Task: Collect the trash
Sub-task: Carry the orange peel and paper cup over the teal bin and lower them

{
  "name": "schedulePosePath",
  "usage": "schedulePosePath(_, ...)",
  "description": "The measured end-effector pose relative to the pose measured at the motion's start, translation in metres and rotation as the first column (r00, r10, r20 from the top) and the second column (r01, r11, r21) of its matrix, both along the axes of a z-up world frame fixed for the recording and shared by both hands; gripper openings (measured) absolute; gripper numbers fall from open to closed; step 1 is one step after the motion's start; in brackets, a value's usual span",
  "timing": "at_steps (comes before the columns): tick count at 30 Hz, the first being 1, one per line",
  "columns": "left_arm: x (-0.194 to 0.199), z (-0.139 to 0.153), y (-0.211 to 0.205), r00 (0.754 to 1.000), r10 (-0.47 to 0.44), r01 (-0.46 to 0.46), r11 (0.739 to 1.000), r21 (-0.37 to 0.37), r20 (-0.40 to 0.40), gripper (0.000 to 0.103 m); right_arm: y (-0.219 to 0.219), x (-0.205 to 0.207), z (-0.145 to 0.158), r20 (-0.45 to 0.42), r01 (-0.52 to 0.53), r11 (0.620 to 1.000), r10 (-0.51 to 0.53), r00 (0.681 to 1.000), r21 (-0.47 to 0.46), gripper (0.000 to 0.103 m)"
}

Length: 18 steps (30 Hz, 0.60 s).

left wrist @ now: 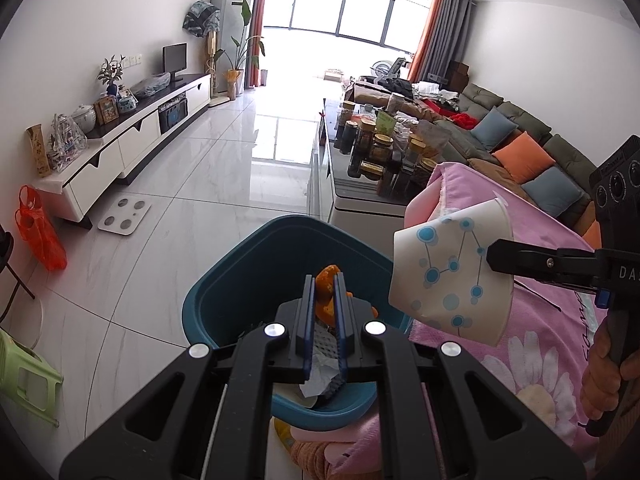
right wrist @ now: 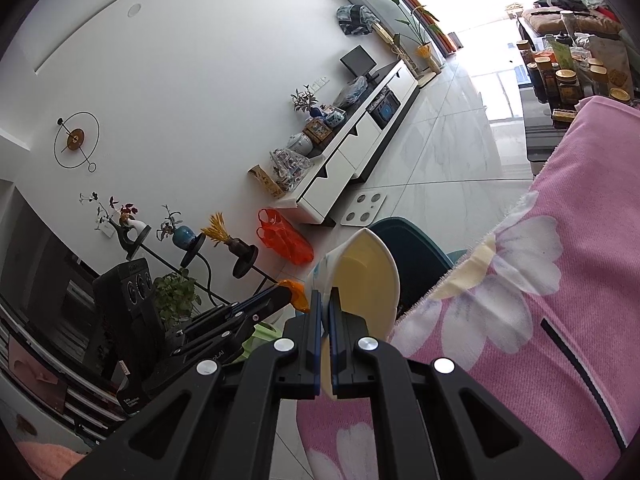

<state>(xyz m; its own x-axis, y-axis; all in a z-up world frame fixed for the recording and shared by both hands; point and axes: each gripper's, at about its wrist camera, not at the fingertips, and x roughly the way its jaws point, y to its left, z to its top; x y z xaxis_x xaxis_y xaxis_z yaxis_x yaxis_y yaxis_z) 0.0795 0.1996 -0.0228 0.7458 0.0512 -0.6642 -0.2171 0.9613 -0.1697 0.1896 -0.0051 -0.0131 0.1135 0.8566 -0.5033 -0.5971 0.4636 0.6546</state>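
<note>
In the left wrist view my left gripper (left wrist: 323, 280) is shut on a piece of orange peel (left wrist: 326, 300), held over the teal trash bin (left wrist: 224, 280). Crumpled white paper (left wrist: 320, 372) lies inside the bin. From the right, my right gripper (left wrist: 494, 257) holds a white paper cup (left wrist: 448, 272) with blue dots on its side, just right of the bin's rim. In the right wrist view the right gripper (right wrist: 325, 298) pinches the cup's rim (right wrist: 360, 276), the cream inside showing. The bin (right wrist: 412, 248) lies behind it. The left gripper (right wrist: 280, 290) with the peel (right wrist: 296, 296) is at the left.
A pink flowered blanket (left wrist: 540, 340) lies beside and under the bin. A coffee table crowded with jars (left wrist: 384, 152) and a sofa (left wrist: 520, 140) stand behind. A TV cabinet (left wrist: 132, 136), an orange bag (left wrist: 38, 232), a scale (left wrist: 124, 216) and a green stool (left wrist: 24, 376) are at the left.
</note>
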Motion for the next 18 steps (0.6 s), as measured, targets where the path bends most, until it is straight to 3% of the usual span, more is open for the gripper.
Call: schedulePosePath(18,0.010,-0.011,0.009,0.999,0.030,-0.030,1.000,0.000,-0.024,0.009,0.024,0.010,-0.009,-0.024,-0.004,1.000,0.003,1.000,-0.026,0.003)
